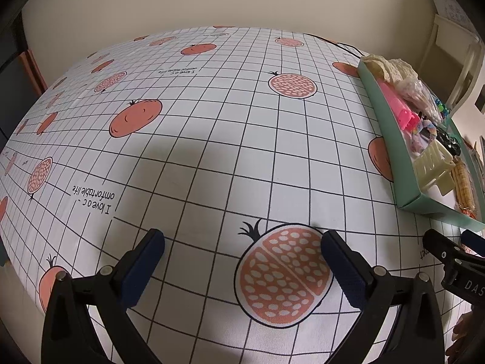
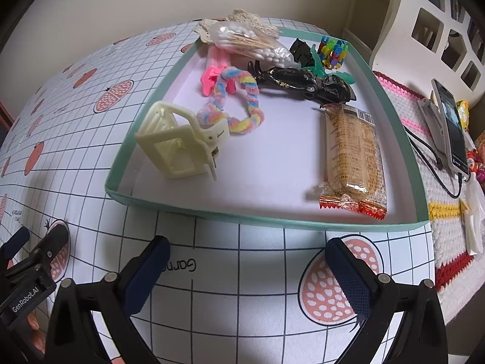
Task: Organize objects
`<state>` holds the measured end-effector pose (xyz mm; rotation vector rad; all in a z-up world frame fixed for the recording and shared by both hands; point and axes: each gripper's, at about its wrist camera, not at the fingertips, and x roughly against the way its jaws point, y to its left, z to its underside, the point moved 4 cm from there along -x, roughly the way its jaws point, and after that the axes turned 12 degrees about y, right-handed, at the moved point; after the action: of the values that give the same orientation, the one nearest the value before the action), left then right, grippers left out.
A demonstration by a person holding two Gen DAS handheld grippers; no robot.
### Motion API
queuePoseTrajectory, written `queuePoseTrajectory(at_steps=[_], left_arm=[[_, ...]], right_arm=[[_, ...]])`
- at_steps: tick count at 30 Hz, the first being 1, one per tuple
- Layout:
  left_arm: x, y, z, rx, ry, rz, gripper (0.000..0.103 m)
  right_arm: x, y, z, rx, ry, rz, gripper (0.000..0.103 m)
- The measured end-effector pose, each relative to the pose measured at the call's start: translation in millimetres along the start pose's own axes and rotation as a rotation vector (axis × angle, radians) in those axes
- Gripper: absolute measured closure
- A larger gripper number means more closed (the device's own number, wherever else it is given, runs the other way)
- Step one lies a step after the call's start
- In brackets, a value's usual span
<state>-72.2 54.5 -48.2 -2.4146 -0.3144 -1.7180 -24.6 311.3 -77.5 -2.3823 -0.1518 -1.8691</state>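
A shallow green-rimmed tray sits on the grid tablecloth and holds a cream hair claw, a pastel twisted hair tie, a pink clip, a black hair clip, a bag of cotton swabs, a wrapped snack bar, colourful small clips and lace. My right gripper is open and empty, just in front of the tray's near rim. My left gripper is open and empty over bare cloth, left of the tray.
A phone on a stand with a cable stands on a crocheted mat right of the tray. A white shelf unit is behind. The tablecloth stretches left and back to the wall.
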Motion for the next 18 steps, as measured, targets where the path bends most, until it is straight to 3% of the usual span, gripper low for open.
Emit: queuePoseTrajectory(at_steps=[18], left_arm=[[1, -2, 1, 0.016, -0.011, -0.007, 0.0]], right_arm=[[7, 8, 15, -0.008, 0.006, 0.003, 0.0]])
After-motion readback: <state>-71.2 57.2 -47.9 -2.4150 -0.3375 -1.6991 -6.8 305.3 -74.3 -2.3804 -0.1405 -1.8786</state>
